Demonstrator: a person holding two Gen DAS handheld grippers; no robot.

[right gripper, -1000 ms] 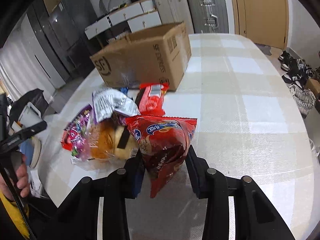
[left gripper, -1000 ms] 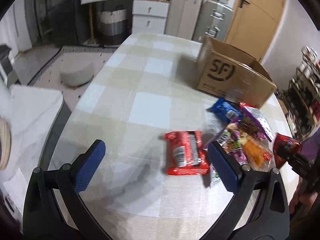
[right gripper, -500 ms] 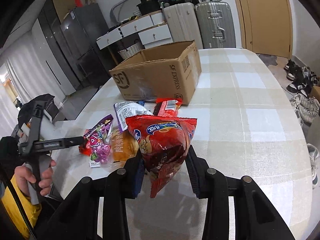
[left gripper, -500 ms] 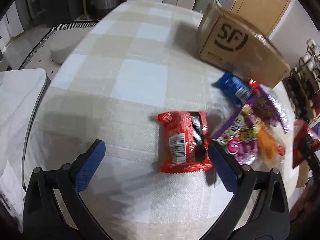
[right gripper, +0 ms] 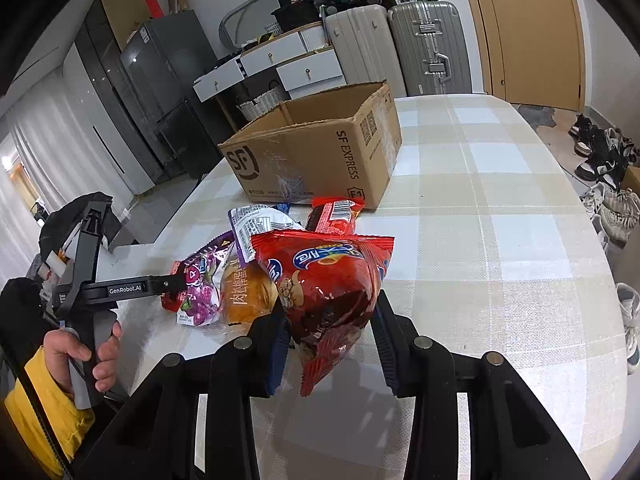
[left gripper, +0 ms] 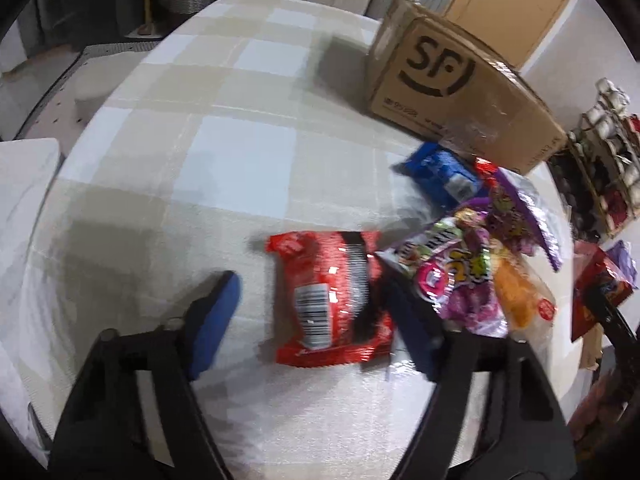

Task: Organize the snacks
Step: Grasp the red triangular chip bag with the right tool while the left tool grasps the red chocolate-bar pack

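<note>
My left gripper (left gripper: 316, 316) is open, its blue pads on either side of a flat red snack pack (left gripper: 328, 296) lying on the table; the frame is blurred. Beside it lie a purple candy bag (left gripper: 464, 276), an orange bread pack (left gripper: 520, 296) and a blue cookie pack (left gripper: 440, 176). My right gripper (right gripper: 330, 320) is shut on a red chip bag (right gripper: 328, 280) held above the table. An open SF cardboard box (right gripper: 320, 152) stands behind the snack pile, also in the left wrist view (left gripper: 452, 80).
The table (right gripper: 500, 248) has a beige and white check cloth. In the right wrist view a red wafer pack (right gripper: 334, 214) and a silver bag (right gripper: 256, 224) lie in front of the box. Suitcases (right gripper: 424, 48), drawers and a fridge stand behind; shoes (right gripper: 608, 184) lie on the floor.
My left gripper has moved down and in over the flat red snack pack and its jaws have narrowed. My right gripper has lifted a little with the chip bag.
</note>
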